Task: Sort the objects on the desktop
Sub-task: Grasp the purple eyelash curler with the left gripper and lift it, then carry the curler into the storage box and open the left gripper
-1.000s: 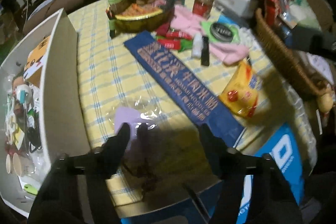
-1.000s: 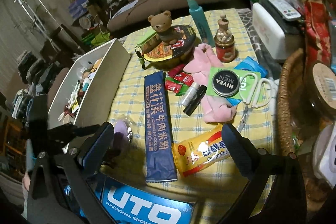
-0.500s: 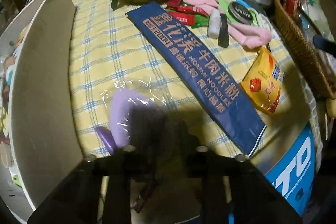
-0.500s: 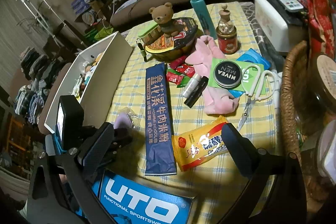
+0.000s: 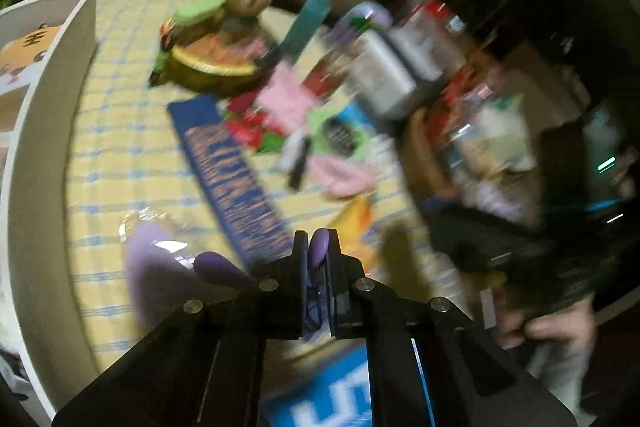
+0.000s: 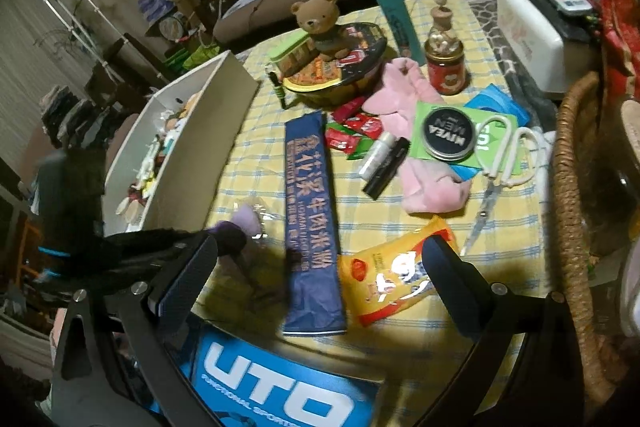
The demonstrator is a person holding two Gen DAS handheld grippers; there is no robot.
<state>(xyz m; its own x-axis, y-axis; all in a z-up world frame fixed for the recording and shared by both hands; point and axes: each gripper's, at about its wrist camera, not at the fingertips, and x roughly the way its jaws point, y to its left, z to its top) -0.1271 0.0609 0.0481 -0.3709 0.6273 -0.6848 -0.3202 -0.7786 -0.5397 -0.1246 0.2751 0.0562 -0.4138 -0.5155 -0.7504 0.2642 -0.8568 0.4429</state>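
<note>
My left gripper (image 5: 317,247) is shut on a purple piece (image 5: 319,251) of a lavender item in clear plastic wrap (image 5: 150,255), which hangs to its left just above the yellow checked tablecloth (image 5: 120,131). The left wrist view is smeared by motion. From the right wrist view, the left gripper (image 6: 224,241) shows as a dark blur holding the purple item (image 6: 244,221) beside the white box (image 6: 192,131). My right gripper (image 6: 320,247) stands open and empty over the blue noodle packet (image 6: 310,211) and the yellow snack packet (image 6: 392,279).
The white box holds several small things. Further back lie a Nivea tin (image 6: 448,133), white scissors (image 6: 496,163), a pink cloth (image 6: 432,187), a black tube (image 6: 386,167), a bear (image 6: 320,23) on a noodle bowl. A wicker basket (image 6: 572,187) stands right, a blue box (image 6: 280,395) in front.
My left gripper closed on the purple wrapped item, then rose and rolled, pulling the wrap off the cloth. The right gripper stayed open and still.
</note>
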